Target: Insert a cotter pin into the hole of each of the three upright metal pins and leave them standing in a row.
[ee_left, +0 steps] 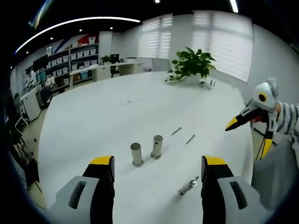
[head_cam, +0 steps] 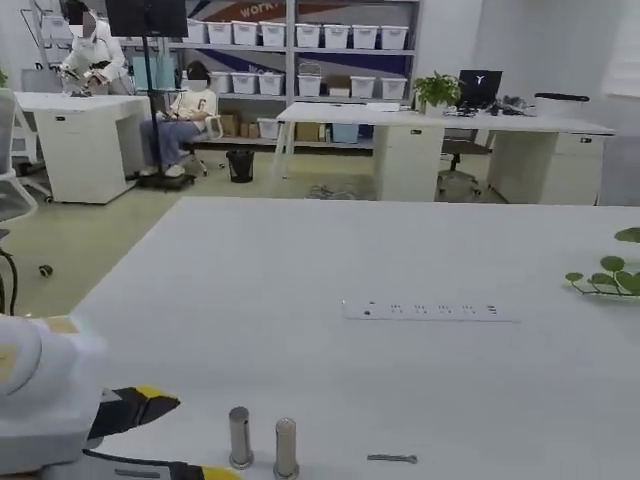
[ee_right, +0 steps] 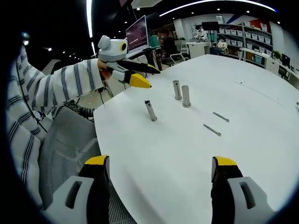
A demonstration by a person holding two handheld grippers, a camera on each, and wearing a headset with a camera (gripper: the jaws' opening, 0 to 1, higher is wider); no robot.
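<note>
Bottom edge of the head view: first upright pin (head_cam: 240, 437) and second upright pin (head_cam: 286, 447), standing close side by side on the white table (head_cam: 300, 260). Right of them, apart, a cotter pin (head_cam: 391, 459) lying flat. Lower left corner: left gripper (head_cam: 188, 436), yellow tips apart, holds nothing.

More to see in the left gripper view: low in the frame, between its own wide-open jaws, third pin (ee_left: 188, 185) lying on its side near the two standing ones. Above, right of centre, nearer cotter pin (ee_left: 190, 139) just beside farther cotter pin (ee_left: 176, 131), both loose on the table.

Bottom of the right gripper view: right gripper (ee_right: 160, 162), jaws spread wide, grips nothing. Upper left there: striped sleeve (ee_right: 56, 86) behind the left gripper, the third pin below and right of it.
</note>
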